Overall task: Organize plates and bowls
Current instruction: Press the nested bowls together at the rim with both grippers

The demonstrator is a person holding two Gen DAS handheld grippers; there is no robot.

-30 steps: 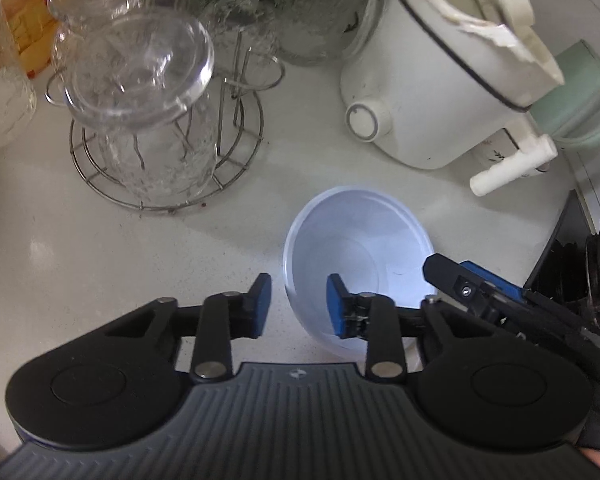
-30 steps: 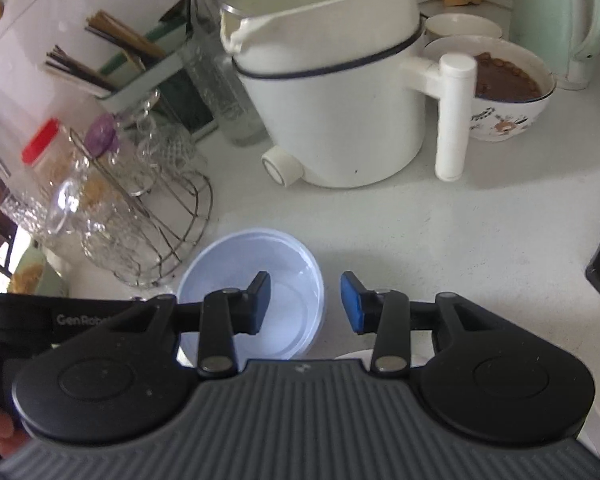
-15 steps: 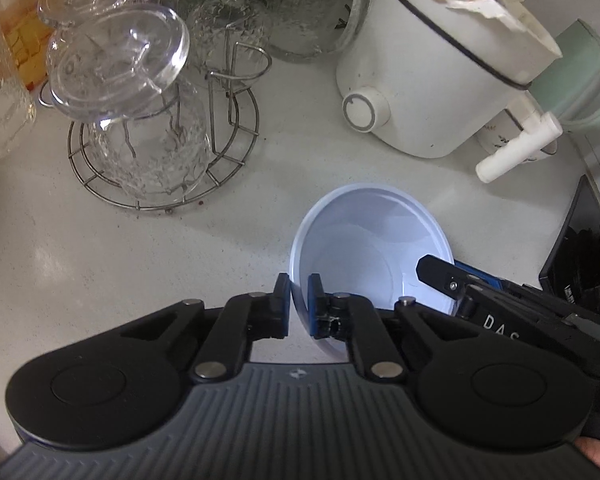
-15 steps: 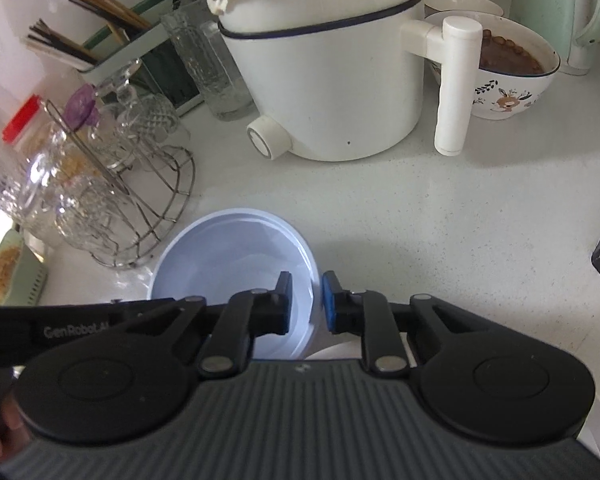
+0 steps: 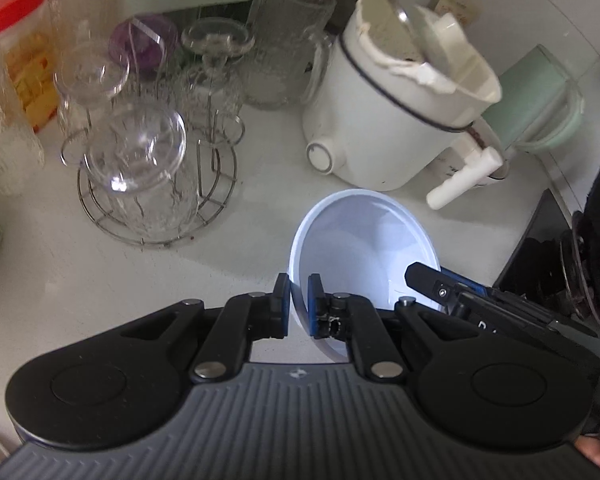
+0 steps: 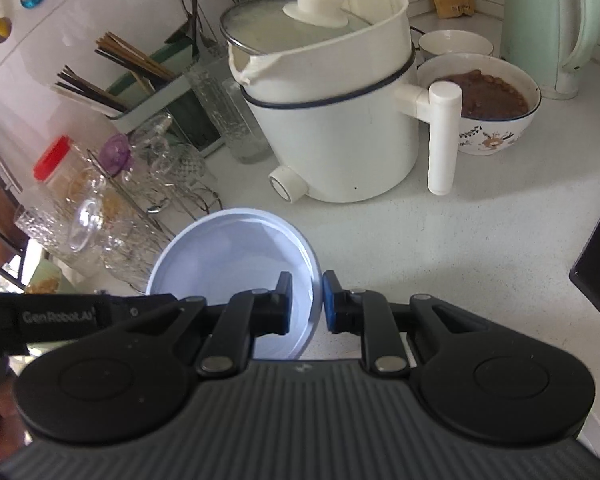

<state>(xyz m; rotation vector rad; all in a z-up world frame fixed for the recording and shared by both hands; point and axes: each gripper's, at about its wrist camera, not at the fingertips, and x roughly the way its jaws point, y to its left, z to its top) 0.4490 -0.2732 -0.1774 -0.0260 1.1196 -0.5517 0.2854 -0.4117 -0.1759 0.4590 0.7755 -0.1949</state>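
A pale blue-white plastic bowl [image 5: 364, 248] is held above the white counter, empty inside. My left gripper [image 5: 299, 304] is shut on its near-left rim, one pad outside and one inside. My right gripper [image 6: 307, 304] is shut on the bowl's [image 6: 236, 256] right rim in the same way. The right gripper's fingers [image 5: 440, 288] show at the bowl's right edge in the left wrist view. The bowl looks lifted and slightly tilted.
A white electric pot [image 6: 332, 120] with a side handle stands behind the bowl. A wire rack of upturned glasses [image 5: 140, 168] is at the left. A patterned bowl of brown food [image 6: 488, 100], a green kettle [image 6: 548, 24] and a chopstick holder [image 6: 140, 92] stand further back. A black stove [image 5: 560, 248] is at the right.
Both grippers closed on opposite rims of the bowl. The bowl has since risen off the counter, and the views have pulled back and up.
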